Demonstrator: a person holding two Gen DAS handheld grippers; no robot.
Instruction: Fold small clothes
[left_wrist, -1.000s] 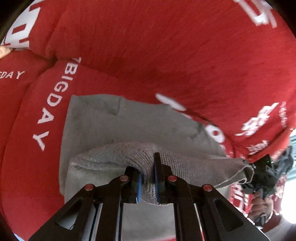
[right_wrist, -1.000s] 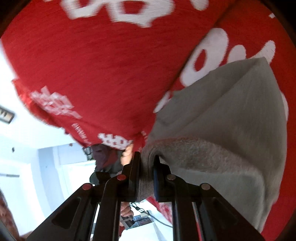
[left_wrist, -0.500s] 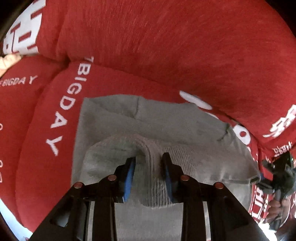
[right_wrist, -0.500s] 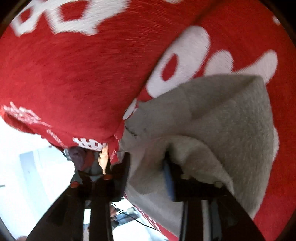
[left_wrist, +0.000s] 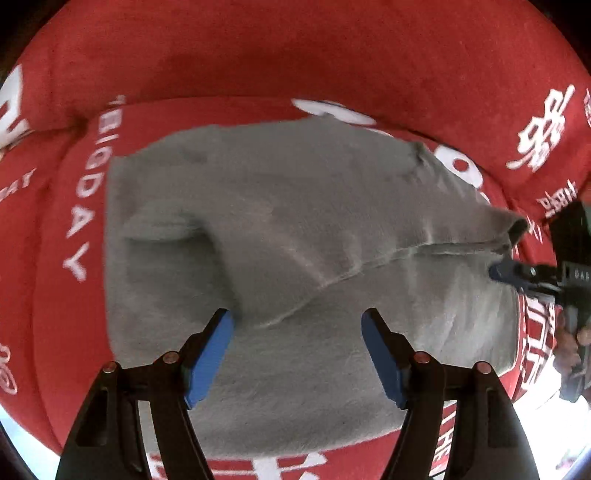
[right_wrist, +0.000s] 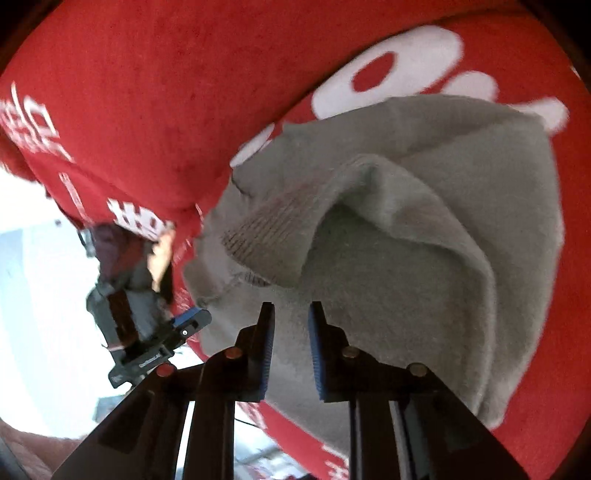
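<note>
A small grey knit garment (left_wrist: 295, 221) lies folded over on a red cushion (left_wrist: 66, 332) printed with white letters. My left gripper (left_wrist: 297, 354) hovers just above its near part, jaws wide and still opening, with nothing held between the blue pads. The right gripper (right_wrist: 291, 347) sits at the garment's (right_wrist: 424, 258) near edge, jaws closing to a narrow gap with no cloth pinched in it. The ribbed hem (right_wrist: 266, 240) lies loose just beyond its tips. Each view catches the other gripper's blue fingertip (left_wrist: 506, 273) (right_wrist: 192, 318) at the garment's edge.
The red backrest (left_wrist: 277, 51) rises right behind the garment. A hand (left_wrist: 576, 339) holds the right gripper's handle at the right edge. A bright room (right_wrist: 37, 295) shows past the cushion's left edge in the right wrist view.
Both grippers have let go of the garment's folded edge. The left jaws spread wide and drew back; the right jaws opened, then narrowed. The cloth has dropped flat onto the cushion.
</note>
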